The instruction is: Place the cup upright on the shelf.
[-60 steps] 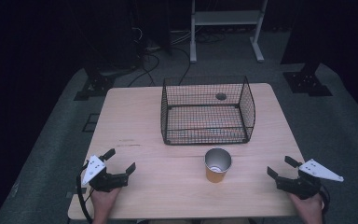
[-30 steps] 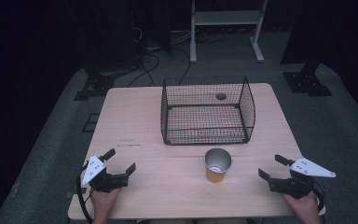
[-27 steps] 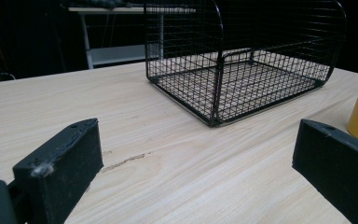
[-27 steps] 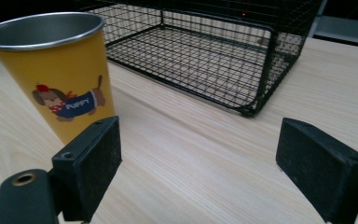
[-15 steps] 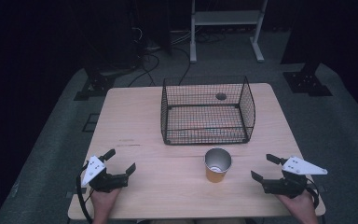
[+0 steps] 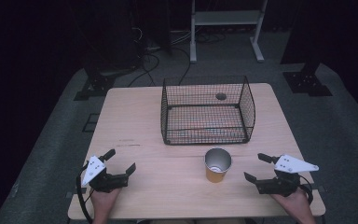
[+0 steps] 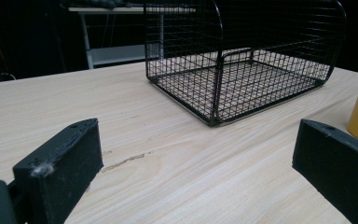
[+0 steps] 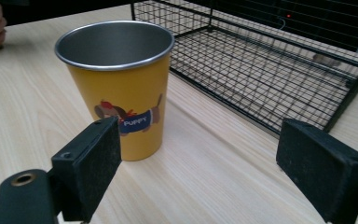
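Yellow metal cup (image 6: 217, 165) upright on bench (image 6: 135, 116), just in front of wire basket (image 6: 207, 110). Right tool (image 6: 261, 169) jaws apart, near cup, not touching. Left tool (image 6: 120, 161) jaws apart, idle. Best to centre cup between jaws, approach level, close gently mid-height.

1. Left gripper (image 6: 120, 164): black body, 2 blocky black jaws, grey 3-cornered plate on top, black cable trailing off.
2. Right gripper (image 6: 257, 167): same black build, grey plate with small holes.
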`<action>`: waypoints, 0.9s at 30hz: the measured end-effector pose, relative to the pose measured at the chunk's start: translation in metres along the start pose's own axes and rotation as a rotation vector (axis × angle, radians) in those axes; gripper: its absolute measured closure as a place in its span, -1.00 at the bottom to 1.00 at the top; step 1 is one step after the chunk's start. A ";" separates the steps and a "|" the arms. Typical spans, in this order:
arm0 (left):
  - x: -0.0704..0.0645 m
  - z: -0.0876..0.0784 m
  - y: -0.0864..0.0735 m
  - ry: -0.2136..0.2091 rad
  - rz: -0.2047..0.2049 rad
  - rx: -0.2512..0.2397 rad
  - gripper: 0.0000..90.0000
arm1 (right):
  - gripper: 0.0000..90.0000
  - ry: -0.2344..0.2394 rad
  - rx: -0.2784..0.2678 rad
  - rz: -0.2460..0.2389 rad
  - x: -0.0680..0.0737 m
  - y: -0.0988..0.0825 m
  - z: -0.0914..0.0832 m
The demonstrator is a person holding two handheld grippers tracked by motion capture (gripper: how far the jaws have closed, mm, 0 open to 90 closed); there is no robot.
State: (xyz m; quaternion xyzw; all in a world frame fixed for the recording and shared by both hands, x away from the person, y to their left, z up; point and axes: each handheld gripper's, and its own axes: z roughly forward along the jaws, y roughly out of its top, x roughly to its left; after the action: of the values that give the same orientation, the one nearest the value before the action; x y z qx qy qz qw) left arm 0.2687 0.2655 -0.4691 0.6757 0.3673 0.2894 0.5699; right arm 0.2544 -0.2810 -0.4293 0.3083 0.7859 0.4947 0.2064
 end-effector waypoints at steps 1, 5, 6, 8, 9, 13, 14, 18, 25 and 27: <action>0.000 0.000 0.000 0.000 0.000 0.000 -0.98 | -0.71 0.005 0.002 -0.002 0.001 0.001 0.000; 0.000 0.000 0.000 0.000 0.000 -0.001 -0.98 | -0.71 0.022 0.005 -0.015 0.003 0.003 0.003; 0.000 0.000 0.000 0.000 0.000 -0.001 -0.98 | -0.71 0.026 0.006 -0.016 0.004 0.003 0.004; 0.000 0.000 0.000 0.000 0.001 -0.001 -0.98 | -0.71 0.042 0.011 -0.020 0.005 0.003 0.006; 0.000 0.000 0.000 0.000 0.001 -0.001 -0.98 | -0.71 0.042 0.011 -0.020 0.005 0.003 0.006; 0.000 0.000 0.000 0.000 0.000 -0.001 -0.98 | -0.72 0.060 0.019 -0.023 0.007 0.005 0.009; 0.000 0.000 0.000 0.000 0.000 -0.002 -0.98 | -0.73 0.068 0.025 -0.032 0.009 0.006 0.012; 0.000 0.000 0.000 0.001 0.000 -0.001 -0.98 | -0.76 0.083 0.025 -0.031 0.011 0.007 0.015; 0.000 0.000 0.000 0.000 0.001 -0.002 -0.98 | -0.80 0.103 0.032 -0.044 0.014 0.012 0.022; 0.000 0.000 0.000 -0.001 0.001 -0.003 -0.98 | -0.84 0.114 0.040 -0.044 0.014 0.014 0.026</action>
State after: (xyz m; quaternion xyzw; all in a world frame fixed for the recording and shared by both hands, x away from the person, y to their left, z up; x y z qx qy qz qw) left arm 0.2687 0.2656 -0.4691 0.6750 0.3664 0.2900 0.5710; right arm 0.2641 -0.2498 -0.4283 0.2664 0.8128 0.4908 0.1659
